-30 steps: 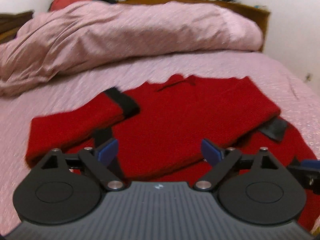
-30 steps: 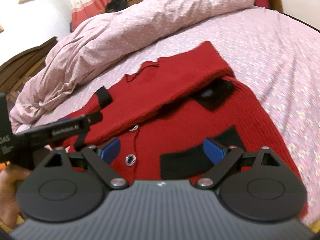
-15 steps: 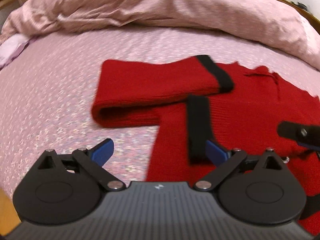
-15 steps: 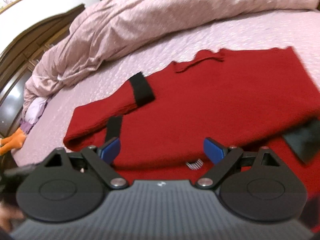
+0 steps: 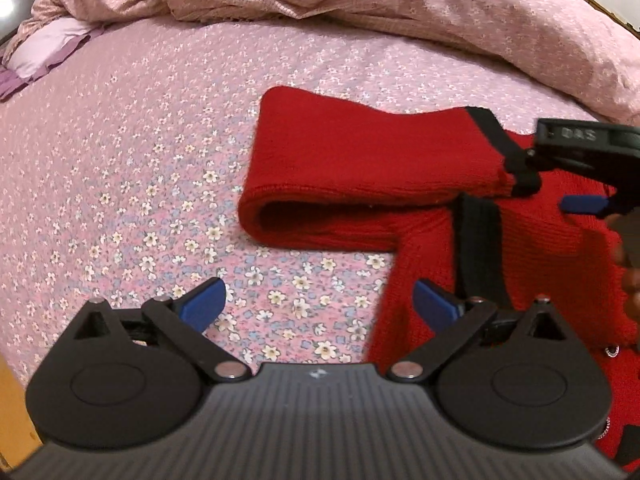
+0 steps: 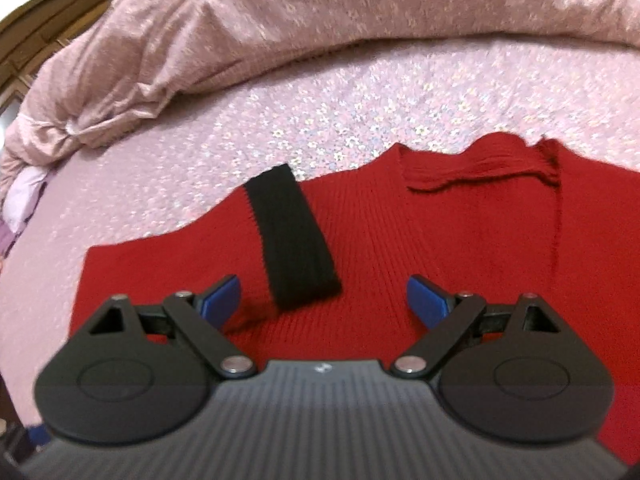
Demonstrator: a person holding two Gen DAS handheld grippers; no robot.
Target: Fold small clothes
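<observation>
Red cardigan point(image 5: 552, 248) flat on bed point(image 5: 132, 152), sleeve point(image 5: 360, 160) folded across. Left gripper point(image 5: 316, 304), right gripper point(image 6: 324, 298) both spread wide, empty — pinch black cuff point(image 6: 294, 236) cleanly, single layer, lay sleeve square.

1 red sweater point(image 5: 360, 168), 2 black cuffs point(image 6: 292, 236), 1 duvet point(image 5: 360, 0).

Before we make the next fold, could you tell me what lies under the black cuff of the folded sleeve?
The black cuff rests on the red cardigan. Whatever is beneath that cardigan layer is covered.
</observation>
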